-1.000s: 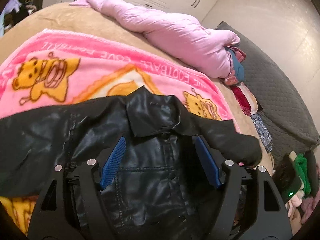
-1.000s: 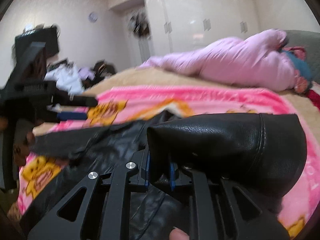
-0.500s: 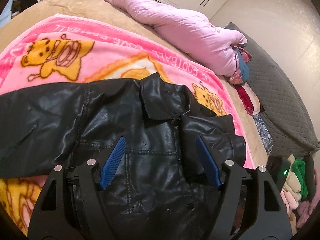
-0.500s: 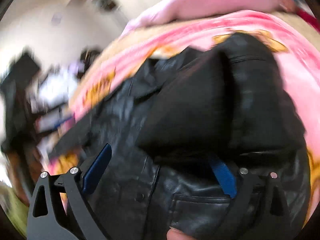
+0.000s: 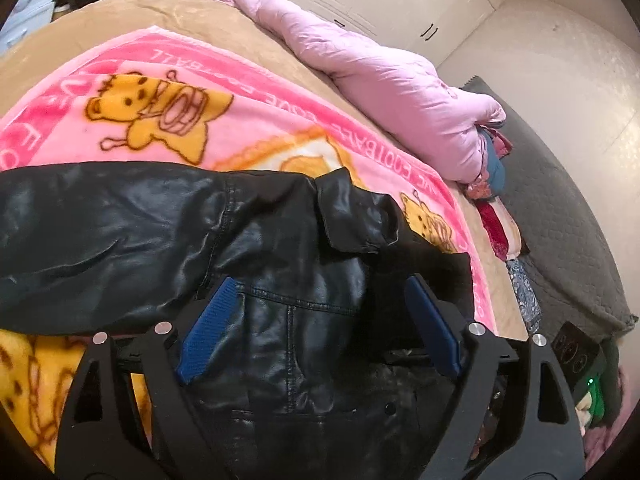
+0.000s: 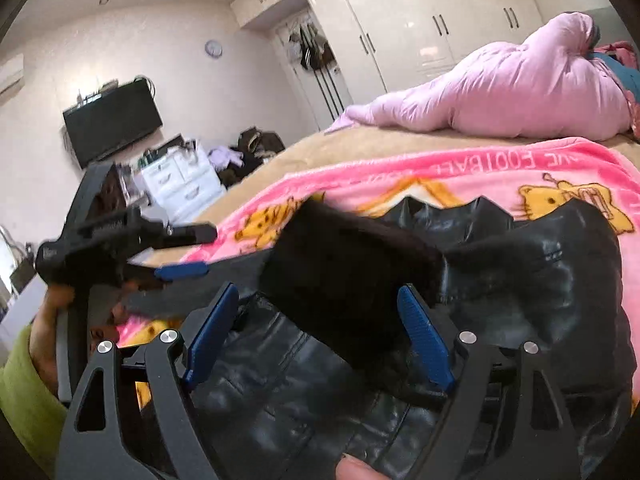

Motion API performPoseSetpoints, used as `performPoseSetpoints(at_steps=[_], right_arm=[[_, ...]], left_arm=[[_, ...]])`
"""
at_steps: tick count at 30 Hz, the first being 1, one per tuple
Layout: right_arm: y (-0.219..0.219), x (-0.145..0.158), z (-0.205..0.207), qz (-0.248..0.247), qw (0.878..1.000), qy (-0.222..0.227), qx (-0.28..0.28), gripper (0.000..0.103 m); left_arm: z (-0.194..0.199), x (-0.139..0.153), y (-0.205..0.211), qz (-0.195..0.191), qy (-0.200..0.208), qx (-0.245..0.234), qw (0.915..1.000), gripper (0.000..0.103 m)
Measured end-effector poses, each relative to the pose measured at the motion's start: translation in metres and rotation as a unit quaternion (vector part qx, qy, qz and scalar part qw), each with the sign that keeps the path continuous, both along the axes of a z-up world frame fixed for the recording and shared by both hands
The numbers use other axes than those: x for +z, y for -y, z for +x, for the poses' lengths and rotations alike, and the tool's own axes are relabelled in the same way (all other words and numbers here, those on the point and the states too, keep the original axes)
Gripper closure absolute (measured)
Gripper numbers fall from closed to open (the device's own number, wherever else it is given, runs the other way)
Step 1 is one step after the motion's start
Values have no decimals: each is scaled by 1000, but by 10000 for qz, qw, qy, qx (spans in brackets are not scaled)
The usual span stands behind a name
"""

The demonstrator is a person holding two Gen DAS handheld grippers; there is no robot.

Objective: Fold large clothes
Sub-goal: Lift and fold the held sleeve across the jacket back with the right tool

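I have the black leather jacket lying front-up on the pink blanket across the bed, its right sleeve already folded in over the chest. My right tool has just let go, jaws wide with nothing pinched; my left tool has just been opening too and hovers empty over the chest. The left sleeve lies stretched outward. I judge it best to pinch near the cuff, lift low, and lay it straight across so the stiff leather doesn't buckle
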State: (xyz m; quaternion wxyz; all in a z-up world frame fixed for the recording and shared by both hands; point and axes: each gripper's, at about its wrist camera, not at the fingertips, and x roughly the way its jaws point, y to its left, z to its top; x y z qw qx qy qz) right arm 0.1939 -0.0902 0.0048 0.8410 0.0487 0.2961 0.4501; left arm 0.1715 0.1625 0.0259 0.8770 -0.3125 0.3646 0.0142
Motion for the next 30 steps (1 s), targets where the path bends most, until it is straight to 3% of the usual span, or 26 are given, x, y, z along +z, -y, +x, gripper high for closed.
performPoseSetpoints(at_steps=[6, 13, 15, 16, 17, 21, 23, 26, 30], right_arm=[[39, 2, 17, 166, 9969, -269, -726, 22], [100, 2, 49, 194, 9811, -388, -1887, 19], [117, 0, 58, 151, 9741, -461, -2209, 18], [124, -3, 65, 158, 9713, -514, -2317, 18], [133, -4, 69, 191, 9680, -583, -2435, 18], [177, -13, 88, 456, 9500, -963, -2936, 18], [190, -16, 93, 553, 9417, -1080, -3137, 18], [206, -20, 100, 624, 9319, -1170, -3377, 18], [208, -22, 103, 558, 9289, -1210, -3455, 18]], left_arm=[[19, -31, 10, 1, -461, -147, 9988, 25], [61, -79, 18, 70, -1166, -12, 9931, 28], [71, -88, 23, 19, -1298, -44, 9915, 72], [74, -89, 27, 131, -1334, -59, 9910, 74], [76, -87, 32, 246, -1269, -84, 9916, 89], [72, -50, 55, 466, -639, -435, 9959, 95], [62, -24, 61, 358, -211, -614, 9972, 103], [36, 29, 68, 316, 555, -858, 9943, 103], [4, 61, 74, 660, 1055, -950, 9877, 103]])
